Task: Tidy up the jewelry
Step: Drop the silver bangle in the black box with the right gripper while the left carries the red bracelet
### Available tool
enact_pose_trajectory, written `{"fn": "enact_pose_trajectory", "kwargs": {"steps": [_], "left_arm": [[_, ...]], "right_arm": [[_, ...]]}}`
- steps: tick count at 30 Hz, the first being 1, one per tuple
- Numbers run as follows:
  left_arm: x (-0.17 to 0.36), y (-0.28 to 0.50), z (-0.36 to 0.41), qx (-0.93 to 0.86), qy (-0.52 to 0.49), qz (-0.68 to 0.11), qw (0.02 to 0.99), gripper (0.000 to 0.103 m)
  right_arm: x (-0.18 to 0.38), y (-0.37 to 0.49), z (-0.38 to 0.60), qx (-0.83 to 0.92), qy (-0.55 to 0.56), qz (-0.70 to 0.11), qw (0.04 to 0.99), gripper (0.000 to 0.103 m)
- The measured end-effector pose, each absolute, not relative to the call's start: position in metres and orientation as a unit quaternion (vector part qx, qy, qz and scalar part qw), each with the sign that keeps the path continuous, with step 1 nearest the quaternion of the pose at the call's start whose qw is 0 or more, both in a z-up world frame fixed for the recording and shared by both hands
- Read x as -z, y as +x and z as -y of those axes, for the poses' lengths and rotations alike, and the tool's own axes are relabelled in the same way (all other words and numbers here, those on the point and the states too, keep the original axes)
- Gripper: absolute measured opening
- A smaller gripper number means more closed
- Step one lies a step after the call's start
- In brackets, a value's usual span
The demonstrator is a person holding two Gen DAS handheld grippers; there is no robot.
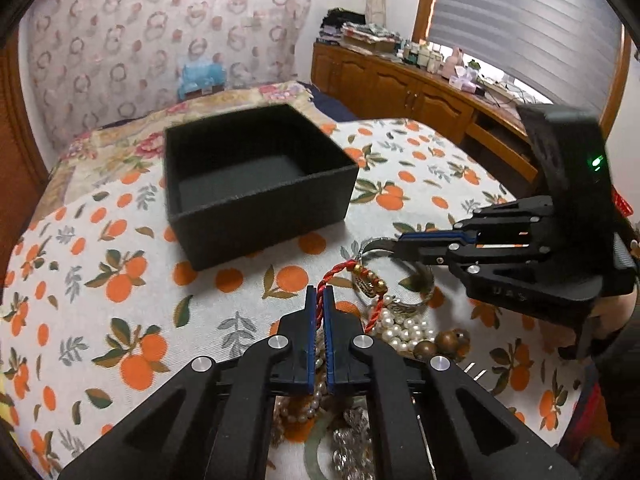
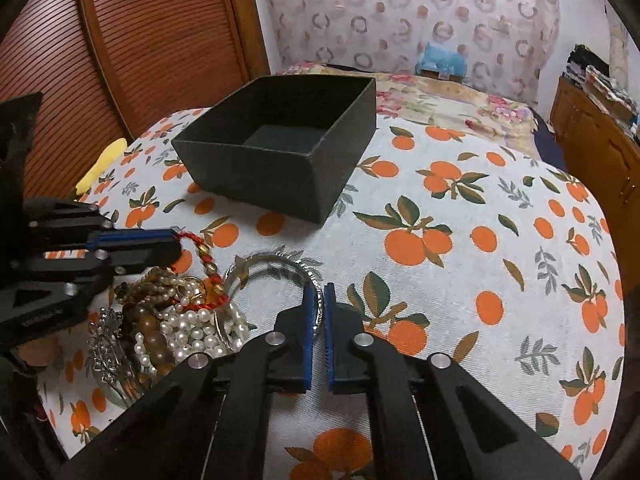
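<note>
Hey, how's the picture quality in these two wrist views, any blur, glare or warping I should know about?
Left wrist view: the black box looks motion-smeared, the window blind is bright behind it, and the left gripper on the red cord bracelet is sharp. Right wrist view: sharper overall, the silver bangle glints, and fisheye bends the orange-print cloth at the edges.

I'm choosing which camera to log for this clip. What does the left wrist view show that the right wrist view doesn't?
Only the left wrist view shows the window blinds and the cluttered wooden sideboard. Only the right wrist view shows the slatted wooden door and a yellow object at the table's edge. Both show the empty black box, the jewelry pile, the left gripper shut on the red cord bracelet, and the right gripper shut on the silver bangle.
</note>
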State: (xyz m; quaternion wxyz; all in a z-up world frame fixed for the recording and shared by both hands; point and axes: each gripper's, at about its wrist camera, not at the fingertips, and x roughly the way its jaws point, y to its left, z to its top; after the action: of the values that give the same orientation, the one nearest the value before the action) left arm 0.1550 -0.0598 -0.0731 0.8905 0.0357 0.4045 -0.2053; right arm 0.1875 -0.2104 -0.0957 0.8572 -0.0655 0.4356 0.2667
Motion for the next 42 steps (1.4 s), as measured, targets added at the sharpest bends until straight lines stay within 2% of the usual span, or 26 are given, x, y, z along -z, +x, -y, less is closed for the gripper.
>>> {"fn": "enact_pose_trajectory", "kwargs": {"steps": [21, 32, 42], "left_arm": [[-0.014, 0.131, 0.036, 0.193, 0.023, -0.32, 0.927, 0.002], [-0.025, 0.158, 0.027, 0.16, 0.028, -0.314, 0.935, 0.002], [-0.02, 0.19, 0.025, 0.138, 0.034, -0.325, 0.935, 0.002]], "right_arm": [[0.052, 0.181, 0.225, -0.251, -0.061, -0.388, 0.885, 0.005], [0.027, 0.216, 0.207, -0.238, -0.059, -0.362, 0.9, 0.005], [0.031, 0.254, 0.177, -0.237, -0.06, -0.357, 0.902, 0.005]]}}
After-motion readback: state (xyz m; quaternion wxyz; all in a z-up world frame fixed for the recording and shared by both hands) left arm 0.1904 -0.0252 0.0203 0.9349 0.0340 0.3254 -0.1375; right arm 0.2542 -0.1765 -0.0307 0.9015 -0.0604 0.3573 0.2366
